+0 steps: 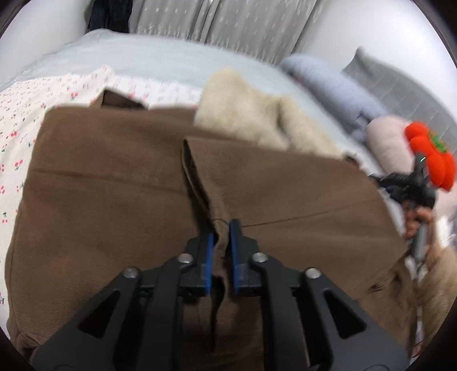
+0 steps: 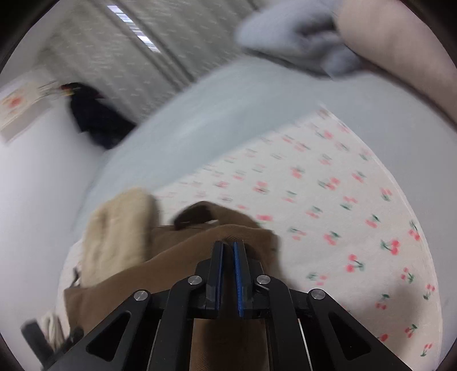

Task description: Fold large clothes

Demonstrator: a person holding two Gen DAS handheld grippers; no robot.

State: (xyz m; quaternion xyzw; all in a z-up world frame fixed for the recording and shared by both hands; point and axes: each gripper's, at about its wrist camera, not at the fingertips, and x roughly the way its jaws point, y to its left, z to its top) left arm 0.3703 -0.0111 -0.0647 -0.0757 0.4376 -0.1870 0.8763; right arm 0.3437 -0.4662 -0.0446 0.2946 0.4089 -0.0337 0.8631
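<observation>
A large brown garment (image 1: 114, 199) lies spread over the bed, with a cream fleece part (image 1: 251, 114) at its far edge. My left gripper (image 1: 222, 228) is shut on a raised fold of the brown cloth at the middle seam; the fabric is pinched between the blue pads. In the right wrist view, my right gripper (image 2: 228, 245) is shut on an edge of the same brown garment (image 2: 177, 256), which rises to its tips. The cream fleece (image 2: 120, 237) is bunched to its left. The picture there is blurred.
A white sheet with cherry print (image 2: 342, 199) lies over a pale blue bed cover (image 2: 200, 114). Grey-blue (image 1: 337, 91) and pink (image 1: 385, 137) pillows and a red plush (image 1: 431, 162) sit at the right. A person's hand (image 1: 417, 222) shows there. Curtains (image 1: 228, 22) hang behind.
</observation>
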